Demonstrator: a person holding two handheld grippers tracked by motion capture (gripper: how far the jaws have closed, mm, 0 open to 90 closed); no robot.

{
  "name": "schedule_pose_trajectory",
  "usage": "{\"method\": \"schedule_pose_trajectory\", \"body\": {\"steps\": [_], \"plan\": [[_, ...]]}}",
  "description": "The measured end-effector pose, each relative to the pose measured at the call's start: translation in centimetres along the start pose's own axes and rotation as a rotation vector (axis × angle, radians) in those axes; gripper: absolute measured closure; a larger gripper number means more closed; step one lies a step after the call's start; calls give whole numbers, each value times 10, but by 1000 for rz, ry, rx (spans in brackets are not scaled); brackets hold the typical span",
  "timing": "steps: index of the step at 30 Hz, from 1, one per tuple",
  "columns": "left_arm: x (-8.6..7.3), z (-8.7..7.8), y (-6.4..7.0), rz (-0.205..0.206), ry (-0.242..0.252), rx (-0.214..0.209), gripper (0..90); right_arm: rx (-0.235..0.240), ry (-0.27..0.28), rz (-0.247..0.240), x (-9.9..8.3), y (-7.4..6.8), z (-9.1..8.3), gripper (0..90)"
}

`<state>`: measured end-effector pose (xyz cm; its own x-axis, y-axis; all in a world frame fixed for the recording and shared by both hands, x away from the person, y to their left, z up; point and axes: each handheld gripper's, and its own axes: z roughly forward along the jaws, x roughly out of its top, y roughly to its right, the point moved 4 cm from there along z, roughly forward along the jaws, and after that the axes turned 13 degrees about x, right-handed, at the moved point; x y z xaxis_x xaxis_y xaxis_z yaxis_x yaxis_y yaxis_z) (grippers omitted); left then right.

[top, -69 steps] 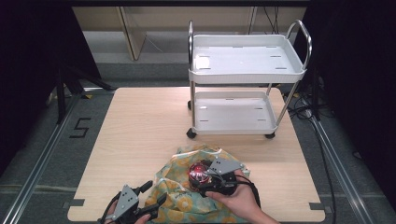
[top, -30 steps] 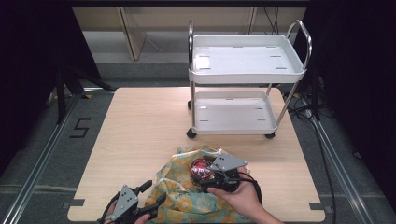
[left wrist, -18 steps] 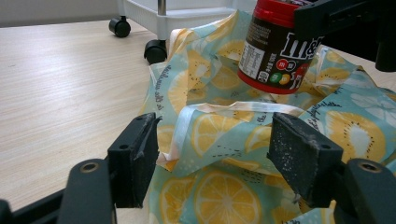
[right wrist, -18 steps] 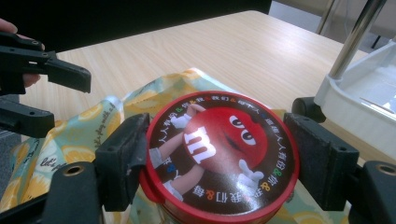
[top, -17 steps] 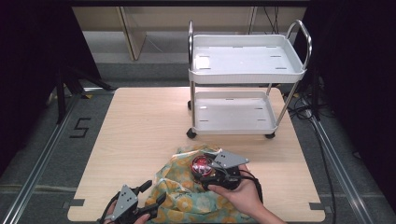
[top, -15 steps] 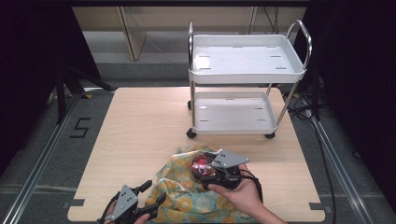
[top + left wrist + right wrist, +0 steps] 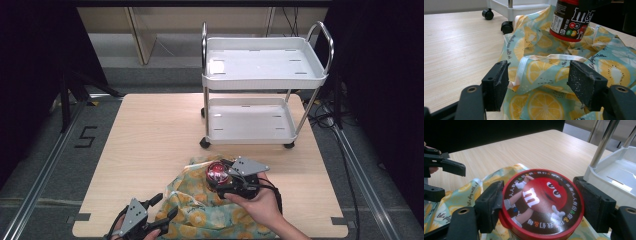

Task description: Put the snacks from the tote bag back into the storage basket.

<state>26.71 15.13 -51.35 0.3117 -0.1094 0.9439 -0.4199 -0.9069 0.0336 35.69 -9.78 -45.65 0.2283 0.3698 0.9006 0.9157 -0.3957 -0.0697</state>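
One M&M's jar (image 7: 541, 202), red lid up, pinched between the jaws of the right gripper (image 7: 541, 205). Jaws touch the lid rim on both sides. In the left gripper view the same jar (image 7: 571, 21) hangs w/ its base just above the bag (image 7: 554, 75), near the bag's far end.

One bag, teal fabric w/ lemon slices, crumpled on the table (image 7: 150, 135), just in front of the cart (image 7: 265, 75). One pale strap (image 7: 544, 58) loops across the top of the bag.

Left gripper (image 7: 539, 85) is spread wide, not gripping anything. Its jaws sit either side of the bag's near edge, strap just beyond them. Can't tell if the pads actually touch fabric. In the high view it's at the near-left corner of the bag (image 7: 215, 210), w/ the right gripper (image 7: 235, 180) over the bag's middle.

One white cart, 2 shelves, both bare, 3 wheels visible. It stands at the table's far side, just beyond the bag.
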Motion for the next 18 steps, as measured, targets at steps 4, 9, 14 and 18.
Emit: {"method": "schedule_pose_trajectory", "body": {"steps": [4, 9, 14, 18], "plan": [[0, 0, 0, 0, -1, 0, 326, -11, 7, 3, 1, 1, -1, 268], [0, -1, -1, 11, -6, 2, 326, -6, 4, 17, 2, 2, -2, 269], [0, -1, -1, 11, -7, 4, 326, -18, 18, -2, 5, 5, -4, 269], [0, 0, -1, 10, -2, 2, 326, -26, 26, 4, 8, 7, -5, 269]]}}
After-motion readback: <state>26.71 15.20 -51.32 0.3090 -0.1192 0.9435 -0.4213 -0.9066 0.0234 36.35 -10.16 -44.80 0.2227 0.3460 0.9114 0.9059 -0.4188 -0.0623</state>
